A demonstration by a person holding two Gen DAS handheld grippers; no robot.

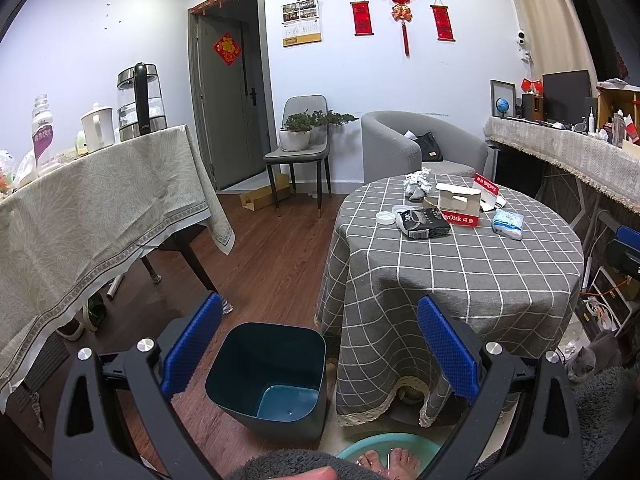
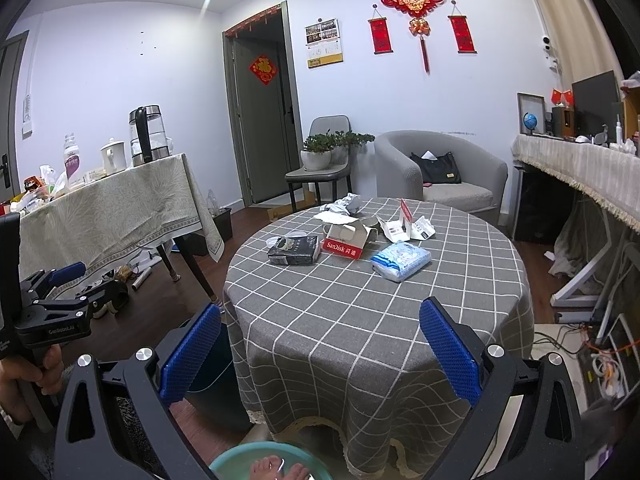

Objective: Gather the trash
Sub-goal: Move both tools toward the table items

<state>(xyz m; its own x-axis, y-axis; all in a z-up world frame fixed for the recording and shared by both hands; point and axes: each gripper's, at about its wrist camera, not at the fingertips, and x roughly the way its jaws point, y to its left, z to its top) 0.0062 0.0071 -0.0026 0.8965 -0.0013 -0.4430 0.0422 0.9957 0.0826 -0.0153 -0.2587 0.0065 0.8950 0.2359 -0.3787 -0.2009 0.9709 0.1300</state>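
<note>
The trash lies on a round table with a grey checked cloth: a black packet, a red and white SanDisk box, a blue-white tissue pack, crumpled paper and torn white card. The left wrist view shows the same packet, box and tissue pack. A dark teal bin stands empty on the floor left of the table. My left gripper hangs open above the bin. Over the table's near edge my right gripper is open and holds nothing.
A long clothed table with a kettle and a bottle stands at left. A chair with a plant and a grey armchair are behind. A person's feet rest in a green basin. A grey cat and floor cables are at right.
</note>
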